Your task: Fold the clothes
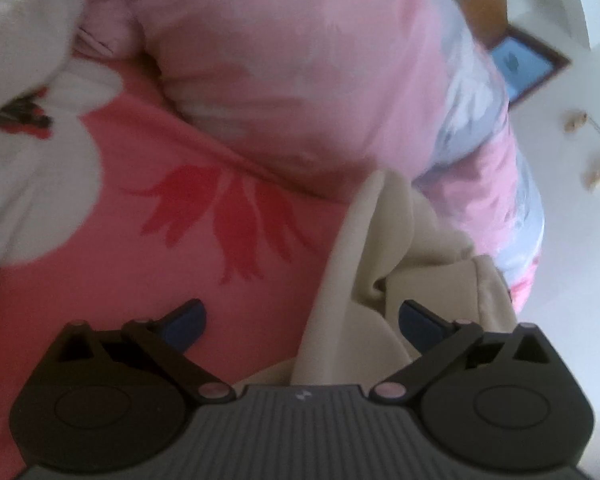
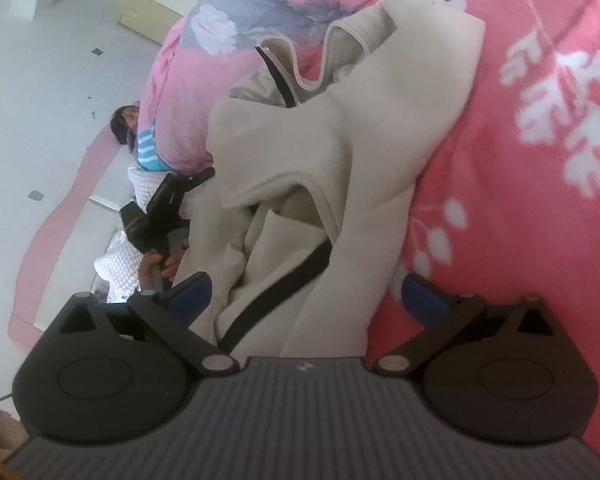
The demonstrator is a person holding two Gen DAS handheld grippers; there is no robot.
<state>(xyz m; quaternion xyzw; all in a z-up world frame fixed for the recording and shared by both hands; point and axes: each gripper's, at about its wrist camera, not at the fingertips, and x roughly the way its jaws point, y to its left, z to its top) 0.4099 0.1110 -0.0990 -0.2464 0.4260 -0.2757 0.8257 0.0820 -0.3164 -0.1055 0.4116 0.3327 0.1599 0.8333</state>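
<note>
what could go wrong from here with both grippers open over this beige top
1. The beige garment lies crumpled with layers overlapping, so the open right gripper may pinch several layers at once and fold it unevenly.
2. Its black strap runs between the right fingers; grabbing only that would likely drag the garment rather than lift it.
3. The open left gripper straddles the garment's edge over the pink floral bedsheet, so closing there might catch the sheet too.

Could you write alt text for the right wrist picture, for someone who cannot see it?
A crumpled beige garment with black trim lies on a pink floral bedspread, between the open right claw. The left claw, hand-held, is beyond it.
</note>
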